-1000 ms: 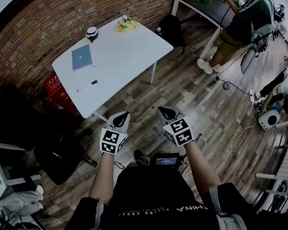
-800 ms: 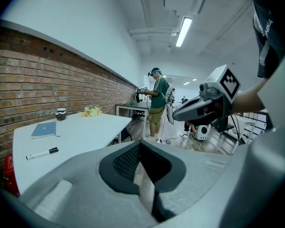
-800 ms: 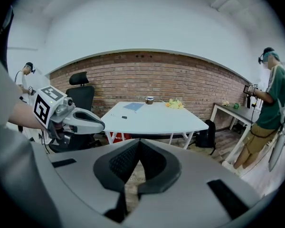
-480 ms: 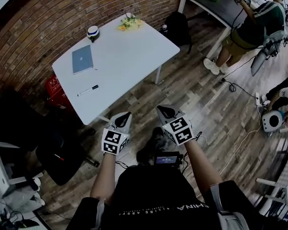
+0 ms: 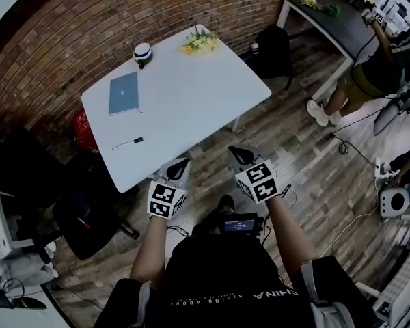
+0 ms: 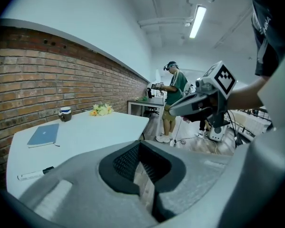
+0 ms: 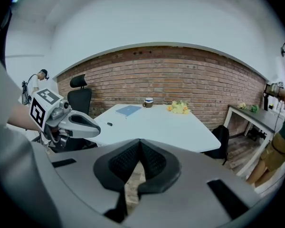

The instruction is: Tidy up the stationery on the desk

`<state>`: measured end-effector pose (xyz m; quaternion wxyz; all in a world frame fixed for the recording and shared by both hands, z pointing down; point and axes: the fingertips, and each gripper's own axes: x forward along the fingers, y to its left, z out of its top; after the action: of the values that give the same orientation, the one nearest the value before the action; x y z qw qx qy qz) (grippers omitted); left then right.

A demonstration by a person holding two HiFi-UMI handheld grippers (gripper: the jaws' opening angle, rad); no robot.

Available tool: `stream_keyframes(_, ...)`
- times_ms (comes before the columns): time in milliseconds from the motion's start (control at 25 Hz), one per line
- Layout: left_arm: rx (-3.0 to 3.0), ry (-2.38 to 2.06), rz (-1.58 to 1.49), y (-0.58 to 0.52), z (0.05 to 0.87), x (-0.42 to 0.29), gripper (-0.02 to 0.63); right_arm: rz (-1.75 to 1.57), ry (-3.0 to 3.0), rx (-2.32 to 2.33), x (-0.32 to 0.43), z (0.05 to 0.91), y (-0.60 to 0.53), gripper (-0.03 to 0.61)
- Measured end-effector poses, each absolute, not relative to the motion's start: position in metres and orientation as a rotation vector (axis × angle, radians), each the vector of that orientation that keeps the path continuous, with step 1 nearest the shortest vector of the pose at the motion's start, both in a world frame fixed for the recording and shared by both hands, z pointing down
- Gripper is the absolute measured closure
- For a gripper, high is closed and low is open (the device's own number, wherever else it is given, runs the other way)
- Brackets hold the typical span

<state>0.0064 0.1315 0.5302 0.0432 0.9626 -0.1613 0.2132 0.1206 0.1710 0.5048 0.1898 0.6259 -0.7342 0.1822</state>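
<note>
Left gripper and right gripper held near the white desk's front edge, each with jaws closed on nothing. Marker pen and blue notebook lie apart on it.

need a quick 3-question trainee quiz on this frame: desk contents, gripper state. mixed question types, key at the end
1. True or false: the left gripper and the right gripper are both shut and empty.
2. Fill in: between the blue notebook and the person's side of the white desk lies a black-and-white ___.
3. The mug stands: A. near the desk's edge by the brick wall; B. on the notebook; C. on the floor.

Key: 1 true. 2 marker. 3 A.
</note>
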Motion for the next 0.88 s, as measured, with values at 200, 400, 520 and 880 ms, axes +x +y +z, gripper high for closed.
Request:
stream_keyframes(200, 2.908, -0.598, 0.651, 0.104, 0.527, 0.024, 0.611, 0.497, -2.123, 1.682, 0.141, 0.503, 0.137, 0.569)
stream_keyframes(400, 2.871, -0.708, 0.663, 0.088, 0.528, 0.030, 0.611, 0.495, -2.162, 1.594, 0.153, 0.510, 0.117, 0.569)
stream_keyframes(520, 2.845, -0.751, 0.680, 0.080, 0.532, 0.026, 0.611, 0.518, -2.175, 1.556, 0.154, 0.516, 0.108, 0.569)
stream_keyframes(880, 2.781, -0.826, 0.661, 0.044, 0.548, 0.010, 0.611, 0.537, -2.197, 1.462, 0.137, 0.538, 0.068, 0.569)
